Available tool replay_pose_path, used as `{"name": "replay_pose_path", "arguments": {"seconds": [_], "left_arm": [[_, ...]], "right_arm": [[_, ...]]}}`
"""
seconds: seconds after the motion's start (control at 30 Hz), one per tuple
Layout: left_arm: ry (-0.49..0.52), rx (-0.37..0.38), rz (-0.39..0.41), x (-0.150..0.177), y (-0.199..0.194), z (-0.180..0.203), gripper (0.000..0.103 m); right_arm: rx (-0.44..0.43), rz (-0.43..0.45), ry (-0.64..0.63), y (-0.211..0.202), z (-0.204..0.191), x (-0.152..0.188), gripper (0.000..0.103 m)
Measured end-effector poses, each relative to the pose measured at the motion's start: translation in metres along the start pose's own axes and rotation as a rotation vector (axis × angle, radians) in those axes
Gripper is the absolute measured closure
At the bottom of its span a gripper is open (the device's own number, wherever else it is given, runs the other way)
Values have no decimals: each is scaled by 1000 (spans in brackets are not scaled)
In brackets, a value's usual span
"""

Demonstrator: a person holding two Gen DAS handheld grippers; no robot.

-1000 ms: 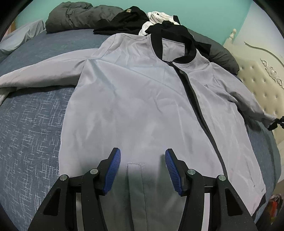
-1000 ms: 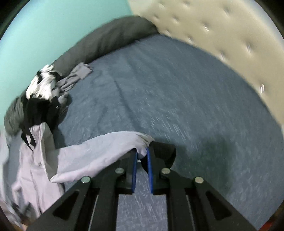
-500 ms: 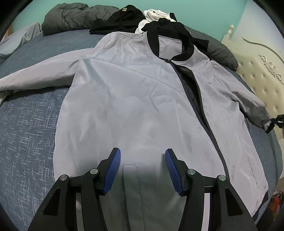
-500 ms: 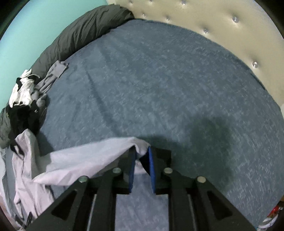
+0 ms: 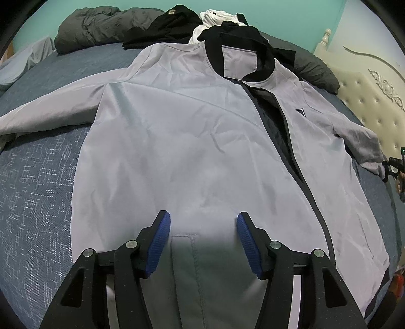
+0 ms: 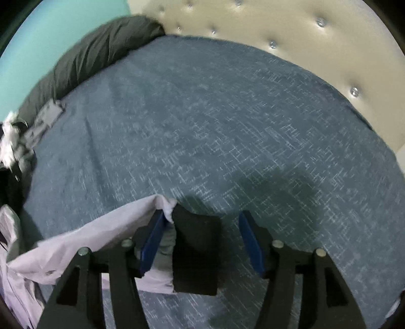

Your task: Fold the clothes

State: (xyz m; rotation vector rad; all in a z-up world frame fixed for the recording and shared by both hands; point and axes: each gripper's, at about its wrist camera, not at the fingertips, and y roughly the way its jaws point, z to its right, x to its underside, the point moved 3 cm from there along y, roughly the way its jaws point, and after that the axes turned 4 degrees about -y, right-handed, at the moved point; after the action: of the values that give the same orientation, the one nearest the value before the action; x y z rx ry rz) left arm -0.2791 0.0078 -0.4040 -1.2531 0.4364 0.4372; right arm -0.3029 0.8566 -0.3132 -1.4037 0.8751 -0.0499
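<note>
So from where I'm sitting, the grey jacket (image 5: 192,141) is laid out flat, front up, across the blue bedsheet (image 5: 38,192), filling most of the left wrist view. Its black collar (image 5: 243,48) points toward 12 o'clock, the dark zipper line (image 5: 291,141) runs from the collar down toward 4 o'clock, and one sleeve stretches out to 9 o'clock.

My left gripper (image 5: 203,227) sits at 6 o'clock over the hem area, blue pads spread apart, nothing pinched. The fabric just lies under and between the fingers; I can't tell if they touch it.

Over on the right wrist view, the right gripper (image 6: 201,220) has just been opening its jaws and they now stand wide. The other sleeve (image 6: 101,235) comes in from 8 o'clock, and its black cuff (image 6: 196,243) lies between the fingers, up against the left pad (image 6: 152,240) with a clear gap to the other one. So it isn't pinched.

Past the jacket at 12 o'clock in the left view there's a pile of black and white clothes (image 5: 202,22), and a dark grey duvet (image 5: 98,25) bunched at 11 o'clock. The cream tufted headboard (image 6: 291,40) is at 1 o'clock in the right view.
</note>
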Motion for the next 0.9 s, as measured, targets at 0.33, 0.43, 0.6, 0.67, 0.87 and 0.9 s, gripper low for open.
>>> {"name": "replay_pose_path", "arguments": {"seconds": [0.33, 0.43, 0.6, 0.67, 0.87, 0.9], "left_arm": [[-6, 14, 8, -1, -3, 2, 43], [0, 14, 7, 0, -1, 5, 43], [-1, 29, 16, 0, -6, 6, 43], [-4, 31, 20, -1, -5, 7, 43], [8, 43, 21, -1, -7, 13, 43], [7, 45, 25, -1, -8, 13, 43]], "right_arm": [[-119, 147, 85, -27, 25, 23, 31], [-103, 208, 33, -47, 11, 25, 31], [-46, 275, -36, -72, -12, 20, 31], [-129, 305, -113, -87, -37, 21, 31], [-381, 199, -437, -99, -143, 54, 31], [-417, 184, -490, -101, -160, 61, 31]]}}
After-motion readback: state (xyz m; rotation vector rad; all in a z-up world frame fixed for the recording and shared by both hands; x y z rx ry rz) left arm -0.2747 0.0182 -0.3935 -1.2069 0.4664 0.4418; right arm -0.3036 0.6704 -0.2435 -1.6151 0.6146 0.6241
